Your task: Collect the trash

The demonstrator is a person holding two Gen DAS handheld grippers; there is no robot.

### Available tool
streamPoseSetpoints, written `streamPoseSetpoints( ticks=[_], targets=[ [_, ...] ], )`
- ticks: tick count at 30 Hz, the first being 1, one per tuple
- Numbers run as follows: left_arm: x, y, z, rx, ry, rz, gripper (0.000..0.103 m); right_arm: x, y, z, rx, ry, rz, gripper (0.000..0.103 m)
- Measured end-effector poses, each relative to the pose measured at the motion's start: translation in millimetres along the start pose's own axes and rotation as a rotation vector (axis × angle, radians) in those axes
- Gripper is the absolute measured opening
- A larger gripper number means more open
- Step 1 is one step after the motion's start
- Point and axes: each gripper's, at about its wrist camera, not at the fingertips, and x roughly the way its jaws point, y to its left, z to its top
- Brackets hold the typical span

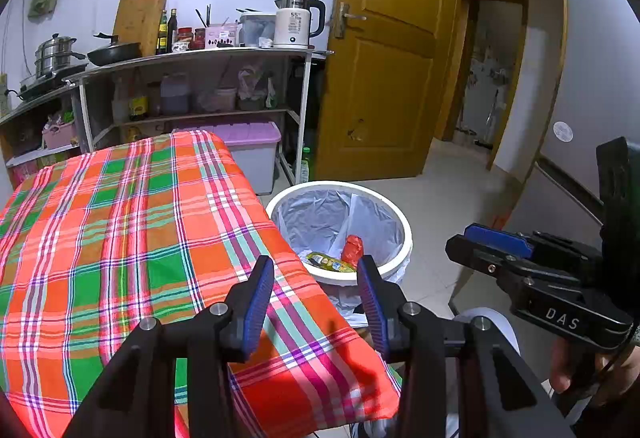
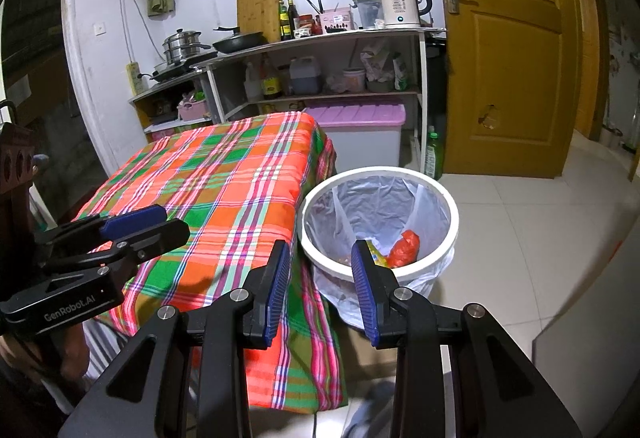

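A woven plaid cloth (image 1: 132, 238) covers the near table; right, a white plastic bin (image 2: 400, 270) holds a thin, seemingly glossy liner (image 2: 380, 205).

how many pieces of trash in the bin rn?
2 visible, both at the bottom of the white bin: a red crumpled bag and a yellow-green wrapper left of it, touching. More may sit hidden below the near rim.

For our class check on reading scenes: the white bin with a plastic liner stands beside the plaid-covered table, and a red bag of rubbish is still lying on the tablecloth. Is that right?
Not quite. The red bag lies inside the white bin, not on the tablecloth; the right wrist view shows it. The bin is lined and stands beside the plaid-covered table.
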Motion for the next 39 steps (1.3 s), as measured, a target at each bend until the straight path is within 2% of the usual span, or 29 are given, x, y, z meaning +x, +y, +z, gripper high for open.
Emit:
streamPoseSetpoints(
  ticks=[39],
  targets=[
    [4.3, 2.6, -3.5, -0.006, 0.016, 0.019, 0.043, -3.0, -0.2, -3.2, -0.004, 0.011, -0.005, 0.033]
  ],
)
